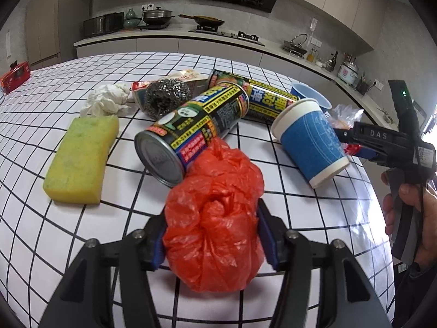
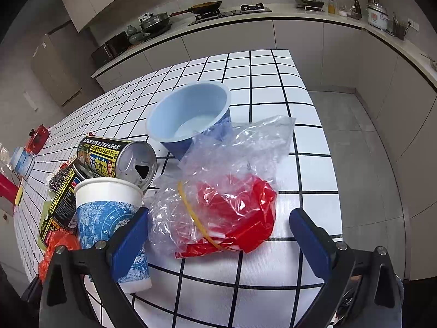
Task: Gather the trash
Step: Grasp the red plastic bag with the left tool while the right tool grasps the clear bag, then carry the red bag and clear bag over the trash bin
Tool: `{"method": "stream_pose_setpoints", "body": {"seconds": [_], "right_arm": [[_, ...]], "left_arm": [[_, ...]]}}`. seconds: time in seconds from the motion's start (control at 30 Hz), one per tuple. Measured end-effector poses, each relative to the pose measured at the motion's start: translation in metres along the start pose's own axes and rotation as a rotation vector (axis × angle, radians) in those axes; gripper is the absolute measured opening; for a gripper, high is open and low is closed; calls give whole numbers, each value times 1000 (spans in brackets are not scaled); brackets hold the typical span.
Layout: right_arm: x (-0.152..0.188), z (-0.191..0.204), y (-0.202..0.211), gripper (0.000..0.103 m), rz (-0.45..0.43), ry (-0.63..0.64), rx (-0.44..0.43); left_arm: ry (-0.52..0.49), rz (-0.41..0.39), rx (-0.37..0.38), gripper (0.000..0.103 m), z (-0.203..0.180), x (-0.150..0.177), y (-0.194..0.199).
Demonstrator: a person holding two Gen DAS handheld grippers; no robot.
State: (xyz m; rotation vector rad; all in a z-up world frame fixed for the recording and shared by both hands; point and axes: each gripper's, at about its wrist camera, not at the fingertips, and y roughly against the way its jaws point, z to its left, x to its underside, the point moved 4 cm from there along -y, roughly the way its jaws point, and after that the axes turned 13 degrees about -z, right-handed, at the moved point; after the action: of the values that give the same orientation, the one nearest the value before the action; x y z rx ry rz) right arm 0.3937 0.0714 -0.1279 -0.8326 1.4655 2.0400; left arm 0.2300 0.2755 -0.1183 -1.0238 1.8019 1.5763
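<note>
Checked table (image 1: 32, 125) fills both views, trash heaped mid-frame. Two cans (image 1: 191, 131) lie on their sides, paper cup (image 1: 311, 142) tipped at their right. Left gripper (image 1: 210, 235), bottom centre: pads press both sides of the orange bag (image 1: 215, 218), holding it. Right gripper (image 2: 218, 235): jaws wide, straddling the clear bag (image 2: 218, 191) with red wrapper inside, pads apart from it. Judgement: centre on the wrapper's bulk before closing; thin film may slip; left pad sits near the cup.

Left gripper (image 1: 211, 235) jaws pinch orange plastic bag (image 1: 215, 218); can (image 1: 191, 128) just beyond.
</note>
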Motion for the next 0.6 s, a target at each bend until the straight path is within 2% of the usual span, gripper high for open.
{"method": "stream_pose_setpoints", "body": {"seconds": [0.03, 0.1, 0.13, 0.2, 0.23, 0.6], "right_arm": [[1, -1, 0, 81, 4, 1, 0], [1, -4, 1, 81, -1, -1, -4], [1, -5, 1, 80, -2, 2, -7], [1, -7, 4, 79, -11, 3, -14], [1, -8, 8, 79, -20, 2, -17], [2, -12, 52, 79, -81, 26, -48]], "left_arm": [[3, 9, 5, 62, -1, -1, -3], [6, 14, 6, 62, -1, -1, -6], [6, 16, 10, 58, -1, -1, -7], [18, 13, 24, 45, -1, -2, -7], [20, 10, 28, 43, -2, -2, -6], [38, -59, 14, 42, -9, 2, 17]]}}
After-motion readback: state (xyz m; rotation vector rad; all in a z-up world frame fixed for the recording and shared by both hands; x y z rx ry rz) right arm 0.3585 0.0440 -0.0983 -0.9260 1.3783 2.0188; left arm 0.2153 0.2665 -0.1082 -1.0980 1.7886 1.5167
